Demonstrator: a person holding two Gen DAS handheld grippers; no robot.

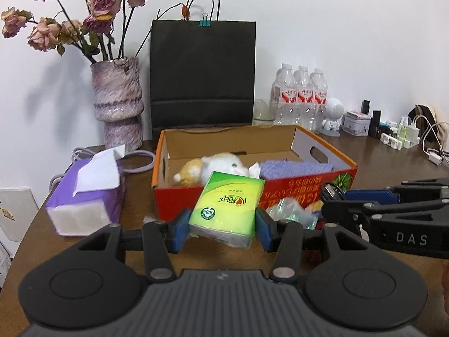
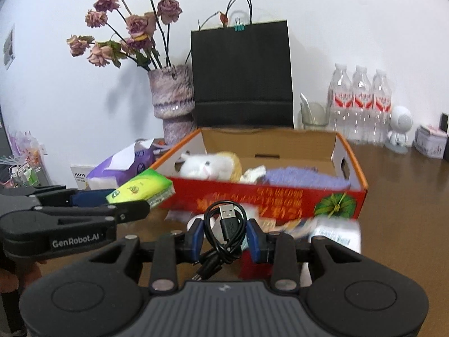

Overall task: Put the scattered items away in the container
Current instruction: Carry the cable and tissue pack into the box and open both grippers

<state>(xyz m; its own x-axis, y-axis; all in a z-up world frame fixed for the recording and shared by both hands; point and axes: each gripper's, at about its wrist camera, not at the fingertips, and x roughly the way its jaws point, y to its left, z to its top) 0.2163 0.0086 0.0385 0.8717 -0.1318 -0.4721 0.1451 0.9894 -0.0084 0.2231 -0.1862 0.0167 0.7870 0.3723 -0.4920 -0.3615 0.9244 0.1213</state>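
Left gripper [image 1: 221,226] angled slightly downward, clamped on a green tissue pack [image 1: 228,206], just short of the red cardboard box [image 1: 280,191]. Right gripper [image 2: 224,237] likewise tilted down before the box's front wall, pinching a coiled black USB cable [image 2: 224,233]. Inside the box: a white-and-yellow plush toy [image 1: 216,167] and a lilac cloth [image 1: 294,167]. Left of the box, a purple tissue box [image 1: 87,193]. Only in the right wrist view: a white carton [image 2: 336,233] against the box front. Behind the box, a black paper bag [image 1: 202,73].
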